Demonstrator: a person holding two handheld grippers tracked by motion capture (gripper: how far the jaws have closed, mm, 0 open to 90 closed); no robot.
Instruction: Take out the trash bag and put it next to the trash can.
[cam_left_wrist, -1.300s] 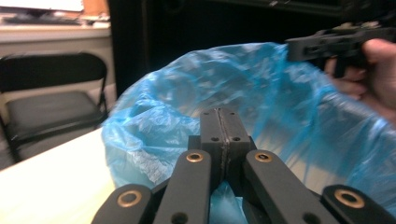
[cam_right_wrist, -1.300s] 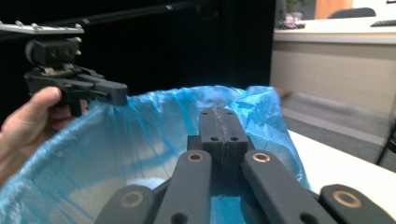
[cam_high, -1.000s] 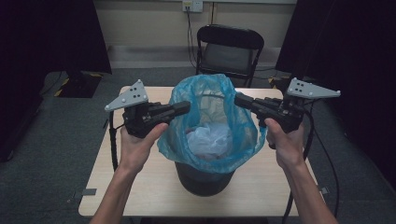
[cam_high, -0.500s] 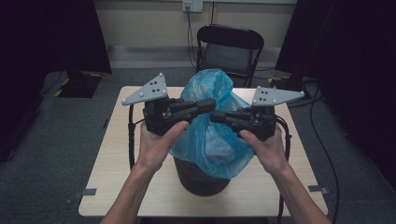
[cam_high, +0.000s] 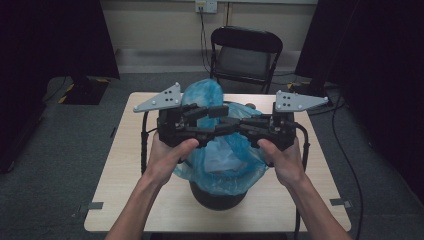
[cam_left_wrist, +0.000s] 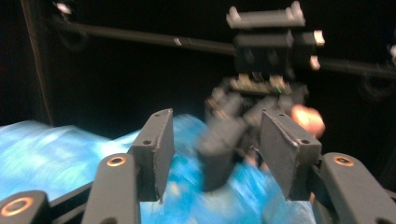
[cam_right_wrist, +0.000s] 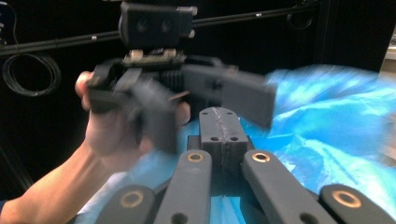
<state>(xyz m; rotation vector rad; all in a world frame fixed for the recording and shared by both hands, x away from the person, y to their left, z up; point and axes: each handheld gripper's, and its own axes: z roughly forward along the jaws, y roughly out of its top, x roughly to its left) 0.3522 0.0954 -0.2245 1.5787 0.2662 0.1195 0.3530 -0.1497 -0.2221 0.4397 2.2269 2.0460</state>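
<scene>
While your right gripper (cam_high: 235, 125) stays clamped on the blue bag (cam_high: 220, 155) rim, left gripper (cam_high: 212, 117) has just opened (nothing between jaws); bag gathered at 12 o'clock, tying remains.

No writing is showing anywhere here.
The blue bag (cam_high: 220, 160), the grey plates (cam_high: 159, 98) and the wall outlet (cam_high: 206, 5) are all carrying nothing legible (the gripper views are blurring too much to tell).

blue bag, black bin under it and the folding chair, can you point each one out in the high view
blue bag (cam_high: 225, 155): high view, on its front face between the hands.
black bin (cam_high: 217, 199): high view, on the dark wall below the bag's edge.
folding chair (cam_high: 245, 62): high view, on its seat.
</scene>
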